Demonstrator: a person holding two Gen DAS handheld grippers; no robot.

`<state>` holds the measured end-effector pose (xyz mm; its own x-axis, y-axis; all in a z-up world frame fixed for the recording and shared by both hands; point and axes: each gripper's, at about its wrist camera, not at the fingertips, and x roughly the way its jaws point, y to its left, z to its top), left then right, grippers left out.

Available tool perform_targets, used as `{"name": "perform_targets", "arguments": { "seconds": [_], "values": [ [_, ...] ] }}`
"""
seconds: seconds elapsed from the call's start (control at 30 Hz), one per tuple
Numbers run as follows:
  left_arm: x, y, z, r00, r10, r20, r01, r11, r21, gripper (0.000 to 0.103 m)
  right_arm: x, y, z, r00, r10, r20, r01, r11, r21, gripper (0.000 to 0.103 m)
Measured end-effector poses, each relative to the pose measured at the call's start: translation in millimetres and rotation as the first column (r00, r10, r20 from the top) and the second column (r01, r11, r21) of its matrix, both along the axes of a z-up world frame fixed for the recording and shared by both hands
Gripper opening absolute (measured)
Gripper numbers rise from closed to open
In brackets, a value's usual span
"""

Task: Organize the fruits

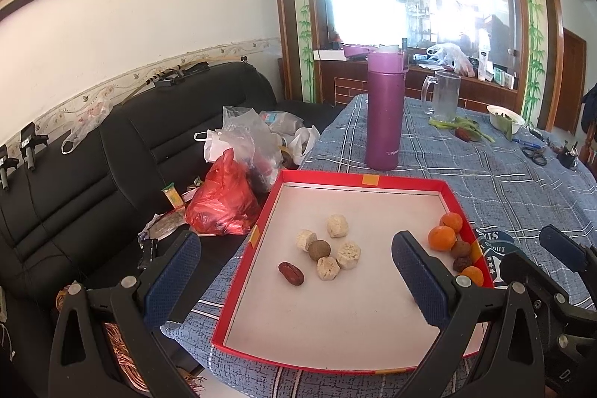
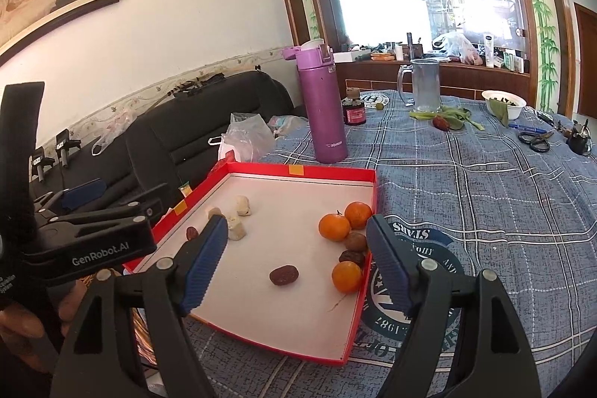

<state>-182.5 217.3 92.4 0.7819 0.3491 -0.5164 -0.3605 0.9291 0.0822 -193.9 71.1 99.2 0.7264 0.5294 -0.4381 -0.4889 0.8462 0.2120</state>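
Both grippers hang over the near edge of the red tray (image 1: 367, 180), and both stand spread with nothing between the fingers. The left gripper (image 1: 294, 271) frames the pale cluster in its own view; the right gripper (image 2: 296, 262) frames the tray's right side in its view.

The sorting looks partly done. Against the tray's right wall, at about 3 o'clock, three oranges (image 2: 334, 227) sit close together with a brown round fruit (image 2: 355, 242) and a dark wrinkled date (image 2: 352, 257) tucked between them, so that group reads as a started pile. Near the tray's centre, towards 10 o'clock, four pale cakes (image 1: 348, 255) lie bunched around a second brown ball (image 1: 319, 250), which touches at least two of them. A red date (image 1: 291, 273) lies just beside that bunch on its near-left side. In the right wrist view another date (image 2: 284, 275) lies alone on the bare floor at about 6 o'clock, apart from both groups; this may be the same date seen from the other side, but I cannot tell.

What seems left: the ball among the cakes and the loose date or dates belong with the fruit at the right wall. Beyond the tray, at 12 o'clock, stands a purple flask (image 1: 384, 107) on the checked cloth (image 1: 522, 181), well apart from the work.
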Motion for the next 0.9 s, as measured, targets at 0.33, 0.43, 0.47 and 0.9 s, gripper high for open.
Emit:
{"name": "perform_targets", "arguments": {
  "seconds": [0.33,0.43,0.47,0.9],
  "values": [
    [-1.2,0.3,1.5,1.0,-0.005,-0.002,0.005,1.0,-0.006,0.102,-2.6,3.9,2.7,1.0,0.001,0.004,-0.001,1.0,-0.009,0.078],
    [-1.5,-0.6,1.3,1.0,-0.005,-0.002,0.005,1.0,-0.006,0.102,-2.4,3.7,2.5,1.0,0.002,0.002,-0.002,1.0,-0.009,0.078],
    [-1.4,-0.5,1.3,1.0,-0.005,-0.002,0.005,1.0,-0.006,0.102,-2.4,3.8,2.5,1.0,0.002,0.003,-0.002,1.0,-0.01,0.078],
    [-1.1,0.2,1.3,1.0,-0.007,-0.011,0.007,1.0,-0.008,0.102,-1.4,3.7,1.0,1.0,0.004,-0.001,-0.004,1.0,-0.011,0.078]
  ]
}}
